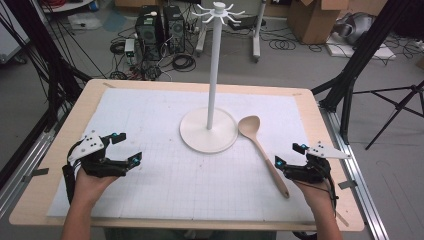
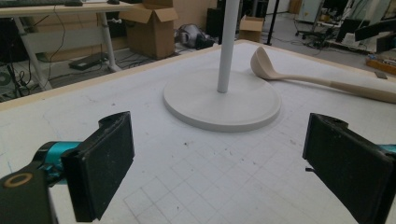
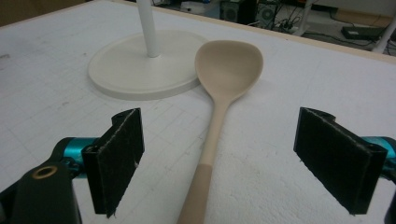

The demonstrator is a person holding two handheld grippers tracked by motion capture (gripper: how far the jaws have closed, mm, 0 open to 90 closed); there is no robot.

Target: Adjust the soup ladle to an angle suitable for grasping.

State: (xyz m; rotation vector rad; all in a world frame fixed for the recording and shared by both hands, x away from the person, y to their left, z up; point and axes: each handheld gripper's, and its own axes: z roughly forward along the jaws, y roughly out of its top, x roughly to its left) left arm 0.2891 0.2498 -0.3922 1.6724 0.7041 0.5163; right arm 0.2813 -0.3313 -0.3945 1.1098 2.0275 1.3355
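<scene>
A beige spoon [image 1: 262,152] lies flat on the white gridded mat [image 1: 165,185], its bowl beside the round base of a white hook stand [image 1: 212,75]. My right gripper [image 1: 289,155] is open near the table's right edge, just right of the spoon's handle. In the right gripper view the spoon [image 3: 219,116] runs up between the spread jaws of my right gripper [image 3: 219,163], bowl touching the stand's base [image 3: 140,70]. My left gripper [image 1: 126,148] stands open at the left, holding nothing. The left gripper view has my left gripper [image 2: 217,163] facing the stand [image 2: 224,100] and spoon [image 2: 322,81].
The stand's pole rises tall from the mat's centre, with hooks at its top [image 1: 218,12]. The wooden table edge [image 1: 65,120] frames the mat. Beyond the table lie cables, computer towers [image 1: 150,30], cardboard boxes [image 1: 312,17] and black tripod legs [image 1: 360,55].
</scene>
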